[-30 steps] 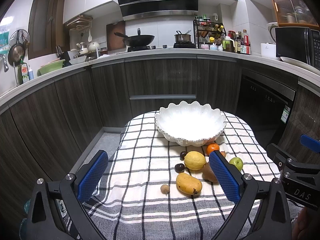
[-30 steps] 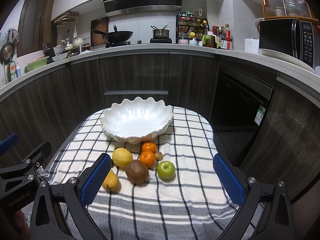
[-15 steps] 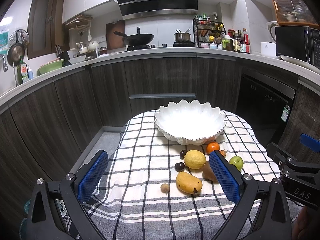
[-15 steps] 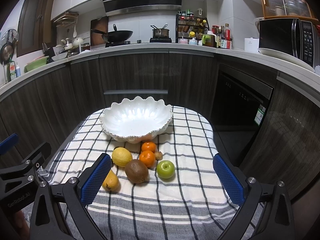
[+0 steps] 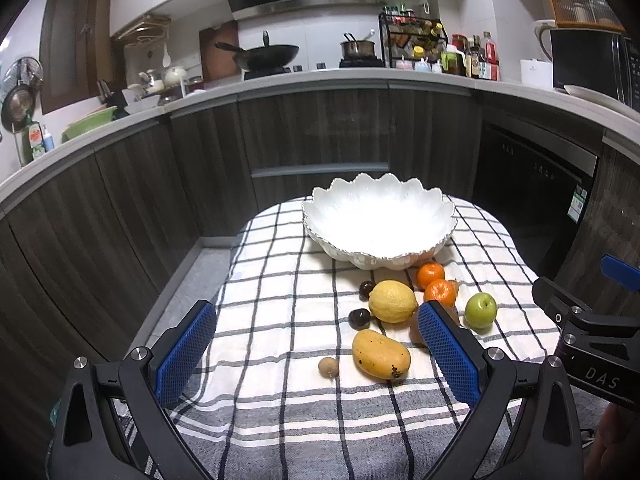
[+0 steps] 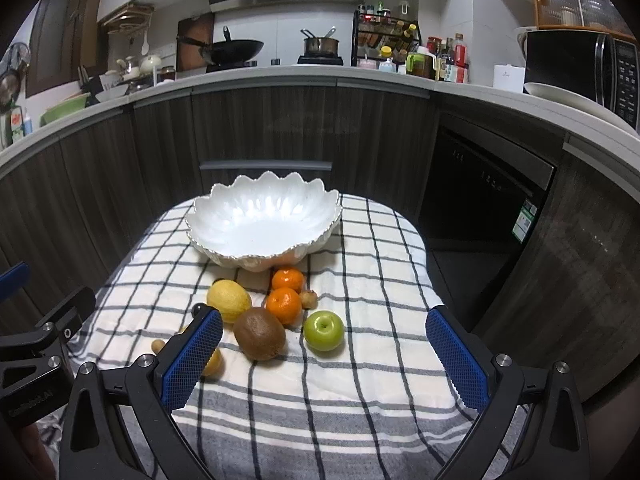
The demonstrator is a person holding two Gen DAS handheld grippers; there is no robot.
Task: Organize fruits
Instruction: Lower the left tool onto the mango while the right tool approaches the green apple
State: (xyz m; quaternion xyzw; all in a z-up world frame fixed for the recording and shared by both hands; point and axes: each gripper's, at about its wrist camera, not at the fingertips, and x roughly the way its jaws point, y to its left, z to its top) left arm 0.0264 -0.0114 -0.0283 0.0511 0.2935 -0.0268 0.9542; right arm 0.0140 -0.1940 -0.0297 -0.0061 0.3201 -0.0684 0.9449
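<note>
A white scalloped bowl (image 5: 378, 216) (image 6: 264, 216) stands empty at the far end of a checked cloth. In front of it lie a lemon (image 5: 393, 301) (image 6: 229, 301), two tangerines (image 5: 430, 274) (image 6: 284, 306), a green apple (image 5: 480, 310) (image 6: 324, 330), a kiwi (image 6: 259, 333), a mango (image 5: 381, 354), two dark round fruits (image 5: 359, 318) and a small brown fruit (image 5: 328, 367). My left gripper (image 5: 316, 352) hangs open above the cloth's near left part. My right gripper (image 6: 324, 360) hangs open just short of the kiwi and apple.
The checked cloth (image 6: 360, 400) covers a small table with dark cabinets (image 5: 120, 208) close on the left and behind, and a dishwasher front (image 6: 488, 192) on the right. The counter above holds a wok (image 5: 264, 54), a pot and bottles.
Both grippers have drifted slightly forward toward the fruit; the fruits and bowl sit as before, and both stay open.
</note>
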